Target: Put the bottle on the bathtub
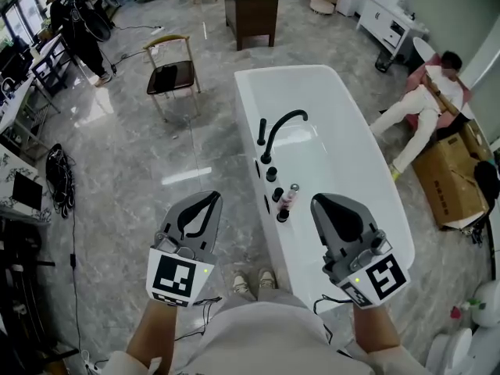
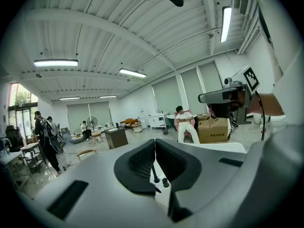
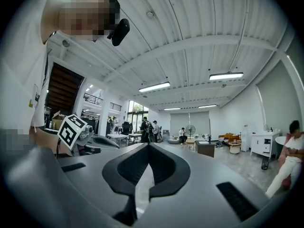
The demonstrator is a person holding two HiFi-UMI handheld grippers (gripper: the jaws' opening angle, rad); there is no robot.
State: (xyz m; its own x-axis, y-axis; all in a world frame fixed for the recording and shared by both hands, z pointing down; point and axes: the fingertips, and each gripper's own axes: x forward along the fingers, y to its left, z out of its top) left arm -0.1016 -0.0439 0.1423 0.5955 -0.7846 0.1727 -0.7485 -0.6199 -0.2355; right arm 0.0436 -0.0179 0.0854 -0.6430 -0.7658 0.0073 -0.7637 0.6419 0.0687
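A small pink bottle (image 1: 288, 198) with a silver cap stands on the left rim of the white bathtub (image 1: 336, 139), beside black knobs (image 1: 276, 195) and below the black curved faucet (image 1: 278, 129). My left gripper (image 1: 213, 198) is held over the floor to the left of the tub, jaws shut and empty. My right gripper (image 1: 319, 203) hovers over the tub's near end, to the right of the bottle, also shut and empty. In the left gripper view the shut jaws meet at the left gripper (image 2: 155, 142) tip. In the right gripper view the right gripper (image 3: 148, 146) tip is shut as well.
A wooden chair (image 1: 172, 71) stands on the marble floor left of the tub, a dark cabinet (image 1: 251, 10) beyond it. A person (image 1: 419, 105) sits by a cardboard box (image 1: 448, 175) on the right. Another person (image 1: 75, 23) stands far left. Cables (image 1: 59, 176) lie on the floor.
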